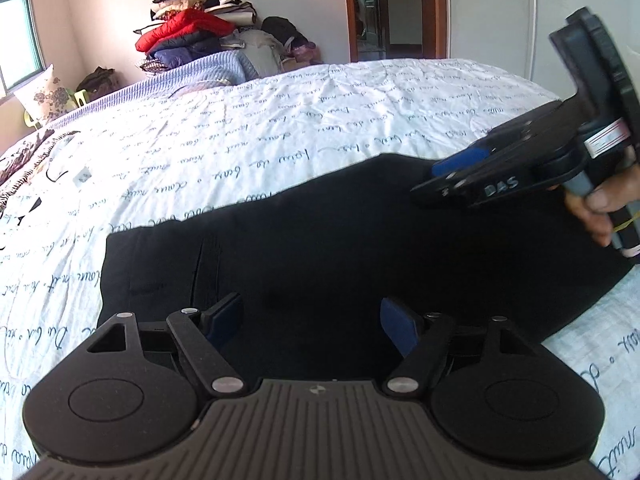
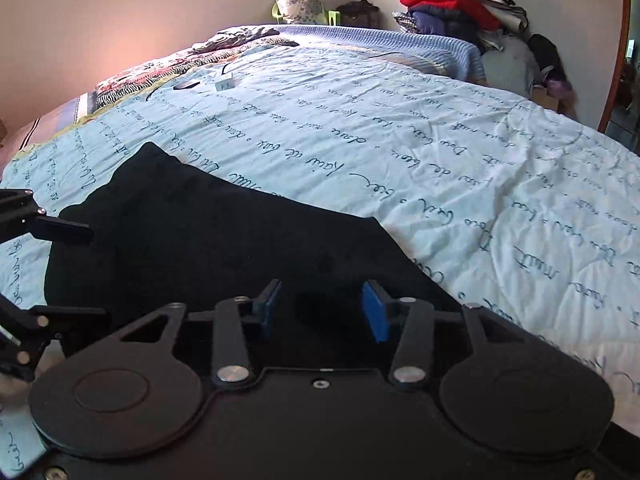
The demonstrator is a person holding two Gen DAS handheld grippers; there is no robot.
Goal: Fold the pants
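Observation:
Black pants (image 1: 320, 240) lie flat in a folded slab on the white script-printed quilt (image 1: 280, 120). In the left wrist view my left gripper (image 1: 310, 322) hovers over their near edge, its blue pads wide apart with nothing between them. My right gripper (image 1: 440, 180) comes in from the right over the far right part of the pants, held by a hand (image 1: 600, 208). In the right wrist view the right gripper (image 2: 322, 314) stands partly open above the pants (image 2: 200, 240), gripping no cloth. The left gripper (image 2: 76, 272) shows at the left edge, open.
The quilt (image 2: 440, 160) stretches far beyond the pants. A blue blanket (image 1: 208, 72) and a clothes pile (image 1: 192, 28) sit at the bed's far end, a flowered pillow (image 1: 44, 92) by the window. Patterned bedding (image 2: 140, 76) and a small white object (image 2: 224, 84) lie on the bed's far part.

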